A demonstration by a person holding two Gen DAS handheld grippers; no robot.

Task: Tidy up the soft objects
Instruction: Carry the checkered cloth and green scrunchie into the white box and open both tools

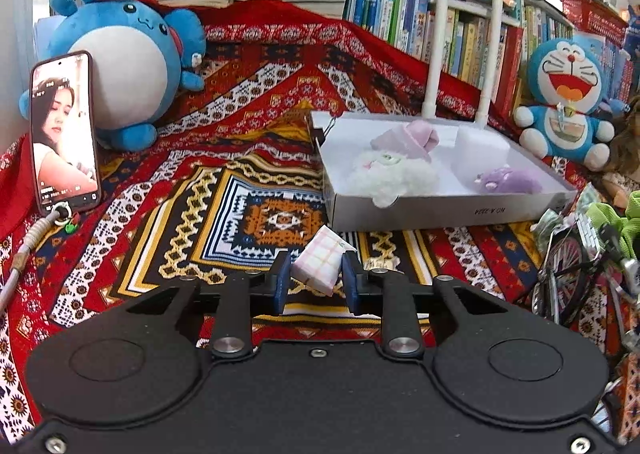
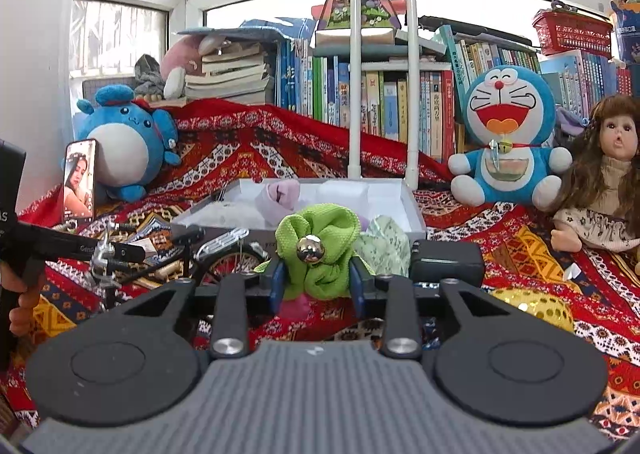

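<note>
The left tool [image 1: 316, 281] has its two blue pads pressed against the sides of a small pink-and-white checked pouch [image 1: 319, 264], which sits tilted between them with one corner pointing up and away; the grip looks closed on it. From this tool the white box [image 1: 440, 214] lies ahead and to the right, near but not touching, with its near wall facing the tool. The box is divided into compartments: the left one holds a fluffy white plush toy [image 1: 390, 174] with a pale pink cloth [image 1: 408, 140] on top of it, and the right near one holds a small purple plush [image 1: 508, 180]; the far right compartment appears bare. The right tool [image 2: 318, 280] pinches a bunched green cloth [image 2: 320, 250] carrying a round metal bell [image 2: 309, 249], the pads pressing into its lower folds. From this tool the same box [image 2: 416, 210] lies straight ahead, just beyond the cloth, so the right hand appears the better aligned of the two. A pale green patterned fabric [image 2: 382, 250] lies just right of the green cloth, and a model bicycle [image 2: 224, 258] stands to the left. The patterned red blanket [image 1: 256, 158] covers the desk. In judgement, both soft items are secured and await transfer forward into the box; the model bicycle lies close to either path and could be knocked.
</note>
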